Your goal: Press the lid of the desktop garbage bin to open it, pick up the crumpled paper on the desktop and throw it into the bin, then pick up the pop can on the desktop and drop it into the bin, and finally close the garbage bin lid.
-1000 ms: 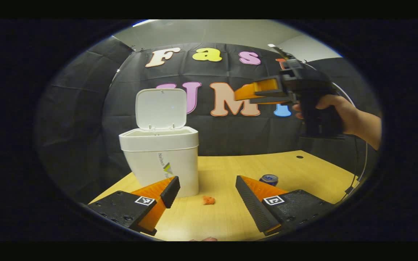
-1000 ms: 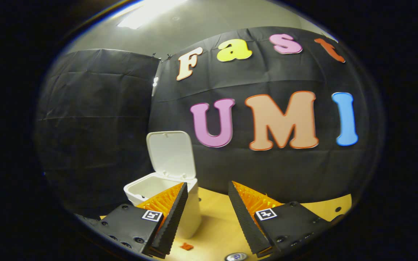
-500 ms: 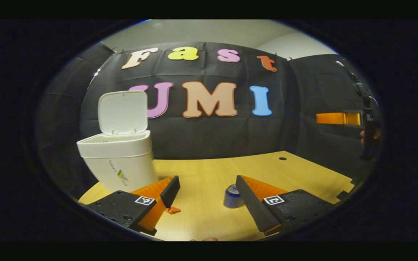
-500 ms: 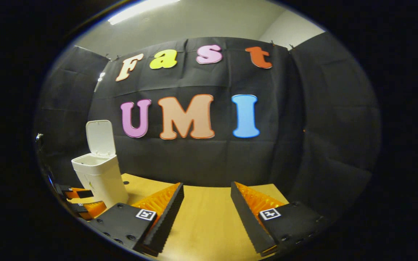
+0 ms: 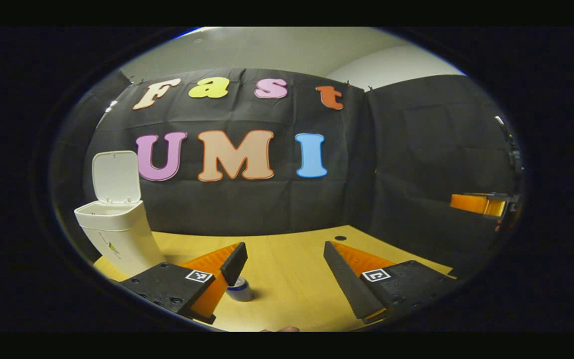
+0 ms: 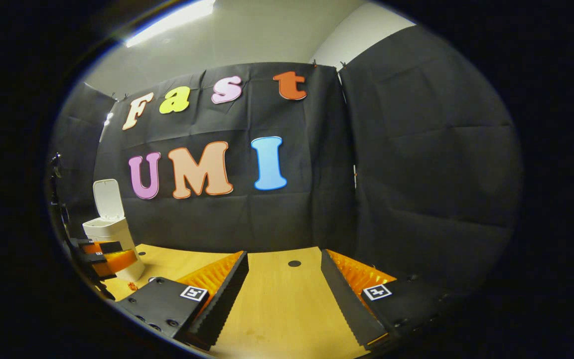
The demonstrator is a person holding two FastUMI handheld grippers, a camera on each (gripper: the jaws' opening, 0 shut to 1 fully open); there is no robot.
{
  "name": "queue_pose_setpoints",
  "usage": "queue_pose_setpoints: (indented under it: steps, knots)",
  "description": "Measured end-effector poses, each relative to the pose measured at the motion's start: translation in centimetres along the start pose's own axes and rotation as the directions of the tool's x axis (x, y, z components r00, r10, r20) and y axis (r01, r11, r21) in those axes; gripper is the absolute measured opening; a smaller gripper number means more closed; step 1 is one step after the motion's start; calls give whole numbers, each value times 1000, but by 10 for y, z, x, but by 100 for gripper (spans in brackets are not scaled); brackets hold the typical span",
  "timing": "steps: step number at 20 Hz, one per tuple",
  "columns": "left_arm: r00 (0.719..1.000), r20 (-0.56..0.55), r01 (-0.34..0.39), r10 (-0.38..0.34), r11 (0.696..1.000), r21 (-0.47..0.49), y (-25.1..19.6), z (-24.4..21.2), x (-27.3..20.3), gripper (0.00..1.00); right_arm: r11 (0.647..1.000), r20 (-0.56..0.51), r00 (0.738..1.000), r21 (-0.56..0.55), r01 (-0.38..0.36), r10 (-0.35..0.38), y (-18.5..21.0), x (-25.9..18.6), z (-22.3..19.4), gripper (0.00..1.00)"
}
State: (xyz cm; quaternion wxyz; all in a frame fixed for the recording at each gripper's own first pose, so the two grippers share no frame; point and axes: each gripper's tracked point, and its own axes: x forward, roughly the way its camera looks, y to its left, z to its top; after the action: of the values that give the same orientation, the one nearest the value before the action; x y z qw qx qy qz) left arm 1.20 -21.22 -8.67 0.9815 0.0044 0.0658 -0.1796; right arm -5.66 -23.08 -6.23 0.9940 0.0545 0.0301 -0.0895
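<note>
Bare light-wood tabletop [image 6: 272, 309] runs right of the white plastic bin [image 5: 117, 234], lid up. Both my grippers [image 5: 284, 269] [image 6: 284, 286] gape empty; the blue pop can [image 5: 240, 290] sits half-hidden (crumpled orange paper [image 6: 131, 285] barely discernible).

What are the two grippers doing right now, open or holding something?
Left gripper: open, holding nothing; the pop can sits by its fingertip.
Right gripper: open, holding nothing, above the table.
</note>
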Motion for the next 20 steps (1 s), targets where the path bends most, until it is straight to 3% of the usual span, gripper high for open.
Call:
queue_pose_setpoints:
  steps: [5,7,10,13,16,20]
  knots:
    - [994,39,105,-106,994,17,-58,21,-7,93,992,12,996,95,89,-91,-50,-16,8,96]
    - [987,41,152,-152,988,-2,-76,16,-12,93,986,-5,991,99,134,-134,-62,-26,3,96]
    - [984,48,172,-170,984,-42,-100,9,-12,93,989,-11,991,58,135,-135,-72,-35,-9,96]
    - [994,9,112,-111,990,-82,-114,-8,-3,93,995,-49,995,41,88,-86,-87,-19,-27,96]
    - [999,-22,25,-27,996,-85,-119,-10,-5,93,999,-88,996,42,-21,25,-84,0,-37,96]
    - [1000,0,-23,23,1000,-19,-122,-1,-19,93,994,-95,989,25,-109,111,-75,34,-39,96]
